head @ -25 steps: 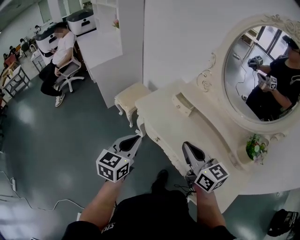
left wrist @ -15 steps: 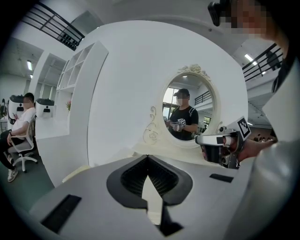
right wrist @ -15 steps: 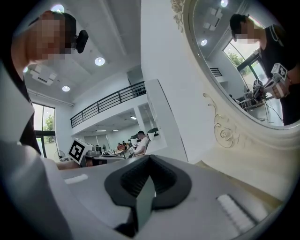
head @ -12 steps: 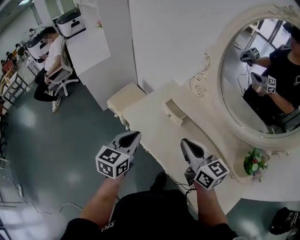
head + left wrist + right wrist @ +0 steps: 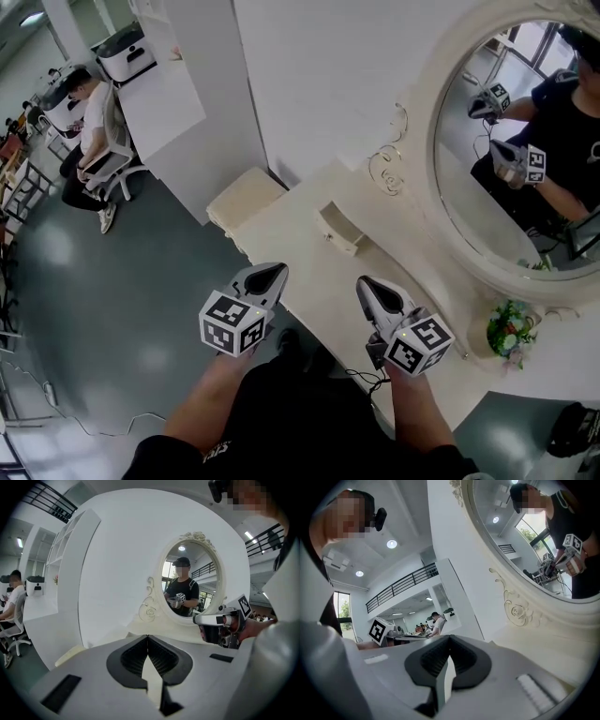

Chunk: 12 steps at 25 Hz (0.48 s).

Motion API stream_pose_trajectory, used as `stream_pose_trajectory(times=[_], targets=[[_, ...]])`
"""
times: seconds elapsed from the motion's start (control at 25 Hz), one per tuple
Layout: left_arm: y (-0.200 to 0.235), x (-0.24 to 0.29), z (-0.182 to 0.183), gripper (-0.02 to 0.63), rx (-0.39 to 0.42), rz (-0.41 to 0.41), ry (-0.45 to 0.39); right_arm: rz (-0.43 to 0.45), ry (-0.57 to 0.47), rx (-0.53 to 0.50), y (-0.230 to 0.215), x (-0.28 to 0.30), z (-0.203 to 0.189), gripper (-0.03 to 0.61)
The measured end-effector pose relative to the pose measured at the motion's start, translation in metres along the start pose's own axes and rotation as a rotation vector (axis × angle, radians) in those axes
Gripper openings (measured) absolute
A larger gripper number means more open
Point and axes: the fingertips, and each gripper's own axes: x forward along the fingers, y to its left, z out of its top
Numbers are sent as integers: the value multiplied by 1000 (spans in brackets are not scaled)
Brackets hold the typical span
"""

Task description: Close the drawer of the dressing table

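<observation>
Head view is showing the left gripper [image 5: 275,269] and right gripper [image 5: 362,282] hovering at the bench [image 5: 291,220] edge, fingers [image 5: 133,656] together on nothing, while the small drawer [image 5: 338,229] just beyond them is seemingly jutting out, unpushed.

Glossy grey-green floor [image 5: 112,309] spreads left of the left tongs [image 5: 275,270]; beyond them a plain white wall [image 5: 309,84]; far left, perhaps office desks [image 5: 23,159].

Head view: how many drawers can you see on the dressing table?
1: a small drawer on the tabletop, left of the mirror. Any in the table's front are hidden.
</observation>
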Motion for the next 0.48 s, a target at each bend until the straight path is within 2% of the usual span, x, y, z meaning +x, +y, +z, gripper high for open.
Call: stream_pose_trajectory(times=[0.48], targets=[[21,63,1,8,22,-107,54,-97,36,1,-23,26,6,11]])
